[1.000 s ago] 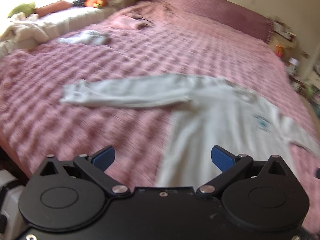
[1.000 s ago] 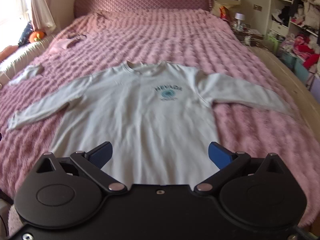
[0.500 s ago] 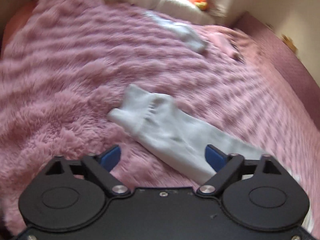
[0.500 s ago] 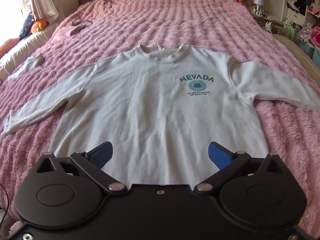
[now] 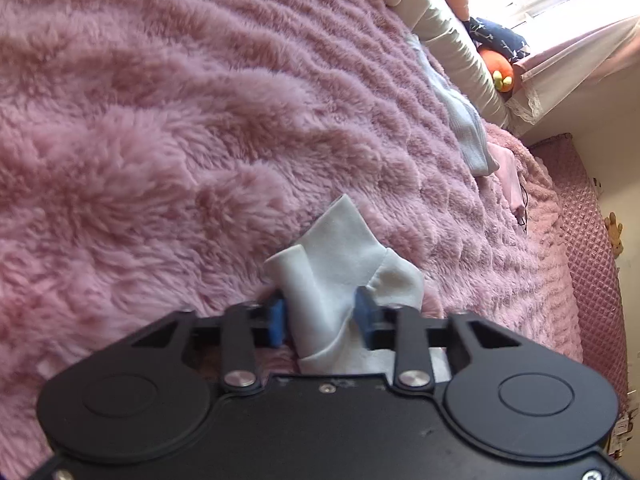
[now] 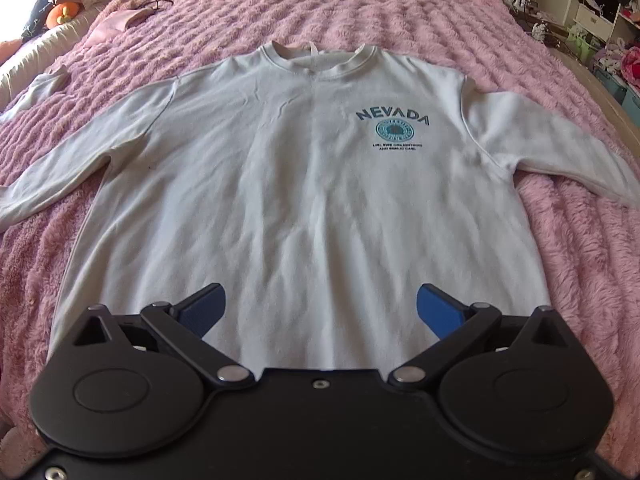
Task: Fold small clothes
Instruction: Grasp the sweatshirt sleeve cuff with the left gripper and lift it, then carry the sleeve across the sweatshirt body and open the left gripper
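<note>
A pale grey long-sleeved sweatshirt [image 6: 312,184] with a blue NEVADA print lies flat, front up, on the pink fluffy bedspread [image 6: 400,8]. My left gripper [image 5: 320,316] is shut on the cuff end of its left sleeve [image 5: 336,256], and the cloth bunches up between the blue pads. My right gripper [image 6: 318,312] is open and empty, low over the sweatshirt's bottom hem in the middle. The right sleeve [image 6: 560,152] stretches out to the right.
A small light blue garment [image 5: 460,120] and a pink one [image 5: 510,178] lie further up the bed. Pillows and an orange toy [image 6: 62,14] sit at the bed's left edge. Shelves and clutter [image 6: 600,20] stand beyond the right edge.
My left gripper has moved down to the sleeve's cuff and closed on it. My right gripper has moved closer in over the sweatshirt's hem and stays open.
</note>
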A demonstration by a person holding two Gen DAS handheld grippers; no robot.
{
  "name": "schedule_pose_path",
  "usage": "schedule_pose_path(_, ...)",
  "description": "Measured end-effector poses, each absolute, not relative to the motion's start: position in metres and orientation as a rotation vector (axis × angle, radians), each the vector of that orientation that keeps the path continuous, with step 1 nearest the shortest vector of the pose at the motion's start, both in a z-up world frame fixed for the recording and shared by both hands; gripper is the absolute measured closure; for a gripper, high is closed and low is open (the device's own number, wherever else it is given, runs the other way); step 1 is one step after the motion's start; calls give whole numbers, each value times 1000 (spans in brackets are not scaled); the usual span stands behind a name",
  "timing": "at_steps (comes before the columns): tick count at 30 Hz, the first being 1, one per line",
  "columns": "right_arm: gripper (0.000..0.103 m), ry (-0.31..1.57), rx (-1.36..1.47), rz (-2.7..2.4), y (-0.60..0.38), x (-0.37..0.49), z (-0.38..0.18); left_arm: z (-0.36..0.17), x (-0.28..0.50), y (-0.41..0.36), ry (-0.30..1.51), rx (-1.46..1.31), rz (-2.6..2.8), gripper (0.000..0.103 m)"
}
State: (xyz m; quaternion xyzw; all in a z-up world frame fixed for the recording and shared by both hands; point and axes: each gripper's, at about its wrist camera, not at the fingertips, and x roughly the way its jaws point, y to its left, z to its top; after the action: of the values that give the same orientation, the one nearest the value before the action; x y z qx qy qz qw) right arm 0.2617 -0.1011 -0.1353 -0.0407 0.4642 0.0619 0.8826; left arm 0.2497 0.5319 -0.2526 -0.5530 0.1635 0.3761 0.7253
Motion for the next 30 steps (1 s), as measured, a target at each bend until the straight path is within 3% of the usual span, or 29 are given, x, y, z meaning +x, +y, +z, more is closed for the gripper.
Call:
schedule_pose_path(2, 1, 971, -83, 128, -100, 262, -137, -249, 251, 528, 348, -1215, 818, 97)
schedule_pose_path(5, 1, 974, -91, 129, -100, 262, -139, -234, 249, 520, 326, -1183, 801, 100)
schedule_pose_path(13, 1, 973, -52, 100, -114, 265, -145, -154, 286, 459, 223, -1170, 476, 100)
schedule_pose_path(21, 1, 982, 21, 76, -148, 260, -150, -63, 390, 285, 266, -1065, -101, 100)
schedule_pose_path(28, 1, 978, 95, 41, -186, 258, -151, -82, 470, 97, 460, -986, -454, 100)
schedule_pose_path(30, 1, 980, 109, 33, -196, 258, -151, -109, 489, 52, 554, -915, -464, 89)
